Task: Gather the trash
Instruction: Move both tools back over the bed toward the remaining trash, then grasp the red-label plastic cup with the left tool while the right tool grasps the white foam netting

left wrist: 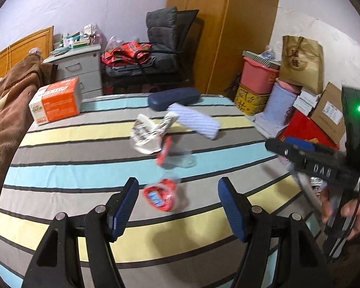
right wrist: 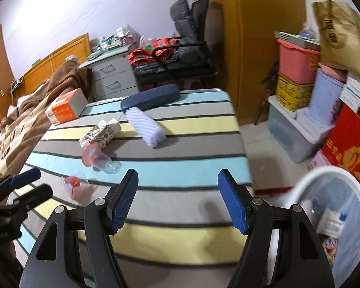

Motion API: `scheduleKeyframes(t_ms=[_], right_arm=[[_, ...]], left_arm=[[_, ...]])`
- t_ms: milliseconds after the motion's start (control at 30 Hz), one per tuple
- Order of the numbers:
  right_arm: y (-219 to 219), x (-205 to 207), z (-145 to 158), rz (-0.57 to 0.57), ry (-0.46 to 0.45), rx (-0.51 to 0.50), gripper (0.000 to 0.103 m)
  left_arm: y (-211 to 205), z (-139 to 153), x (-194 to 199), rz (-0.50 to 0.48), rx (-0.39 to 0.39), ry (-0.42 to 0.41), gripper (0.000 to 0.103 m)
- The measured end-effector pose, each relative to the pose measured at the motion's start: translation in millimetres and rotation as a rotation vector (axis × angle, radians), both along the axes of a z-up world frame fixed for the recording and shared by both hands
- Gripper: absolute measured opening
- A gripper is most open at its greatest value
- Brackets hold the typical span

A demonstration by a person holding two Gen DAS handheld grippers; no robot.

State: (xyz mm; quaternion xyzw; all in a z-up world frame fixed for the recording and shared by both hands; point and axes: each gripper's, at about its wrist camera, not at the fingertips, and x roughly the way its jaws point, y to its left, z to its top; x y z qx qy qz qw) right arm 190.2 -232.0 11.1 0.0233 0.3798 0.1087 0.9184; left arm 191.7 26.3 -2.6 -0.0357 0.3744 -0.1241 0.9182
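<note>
My left gripper (left wrist: 177,206): jaws apart, above the red-labelled plastic cup (left wrist: 161,195) on the striped bed (left wrist: 60,172).
My right gripper (right wrist: 177,201): jaws apart, holding nothing.
Second cup (right wrist: 99,159): beside crumpled carton (right wrist: 100,133).
White bin (right wrist: 333,216): beside bed, trash inside.

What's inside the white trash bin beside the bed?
The white trash bin holds a crumpled white wrapper and colourful packaging; the right gripper's finger covers its near side.

White letters "DAS" stand on the black body of the right gripper (left wrist: 321,168), right of the left gripper's jaws.
</note>
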Motion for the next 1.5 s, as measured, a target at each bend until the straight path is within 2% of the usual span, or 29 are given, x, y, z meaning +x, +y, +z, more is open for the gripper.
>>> scheduleKeyframes(t_ms=[233,600,767,933,1000,1100,1267,1367,1500], right_arm=[[16,29,-2,0.076,0.005,-0.011,0.07],[32,73,-16,0.154,0.034,-0.056,0.07],[35,85,-24,0.179,0.059,-0.074,0.07],[38,93,-27,0.219,0.078,-0.039,0.07],[43,95,-30,0.235,0.077,-0.056,0.07],[48,98,-33,0.251,0.087,-0.071,0.07],[51,103,-36,0.255,0.09,-0.098,0.046],[52,101,-37,0.263,0.091,-0.106,0.032],[53,98,-35,0.27,0.086,-0.103,0.026]], left_arm=[[14,-16,12,-0.011,-0.026,0.054,0.07],[11,-40,34,-0.055,0.011,0.126,0.071],[7,-44,42,-0.071,0.004,0.13,0.071],[8,-51,44,-0.079,-0.025,0.153,0.07],[10,-51,44,-0.073,-0.037,0.152,0.069],[11,-52,44,-0.075,-0.039,0.152,0.061],[8,-52,44,-0.084,-0.032,0.149,0.047],[9,-52,45,-0.083,-0.037,0.15,0.046],[9,-52,46,-0.077,-0.043,0.151,0.046]])
